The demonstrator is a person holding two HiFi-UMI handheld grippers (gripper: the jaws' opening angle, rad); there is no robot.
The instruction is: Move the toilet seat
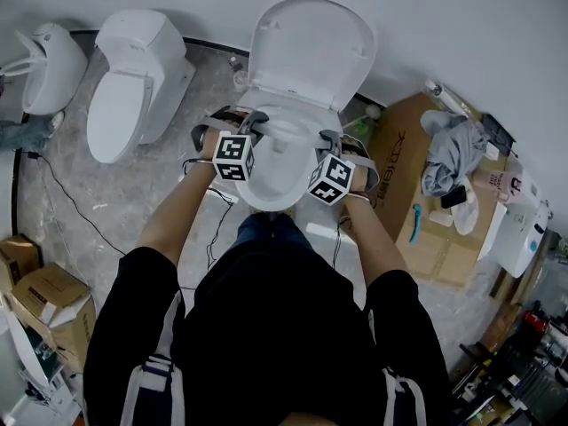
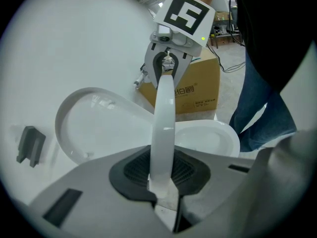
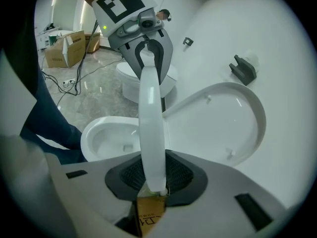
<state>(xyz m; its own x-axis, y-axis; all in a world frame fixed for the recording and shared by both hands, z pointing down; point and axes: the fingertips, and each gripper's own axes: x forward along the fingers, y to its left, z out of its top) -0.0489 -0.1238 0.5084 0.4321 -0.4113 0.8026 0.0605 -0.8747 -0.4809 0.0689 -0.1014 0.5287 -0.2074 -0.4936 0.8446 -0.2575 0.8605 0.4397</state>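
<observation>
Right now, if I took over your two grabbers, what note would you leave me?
Grippers: left gripper shut on the toilet seat at its left side; right gripper shut on its right side.
Things: the seat is tilted partway up, between the bowl and the raised lid.
Done: seat gripped and lifted off the bowl.
To do: finish moving it, then let go.
</observation>
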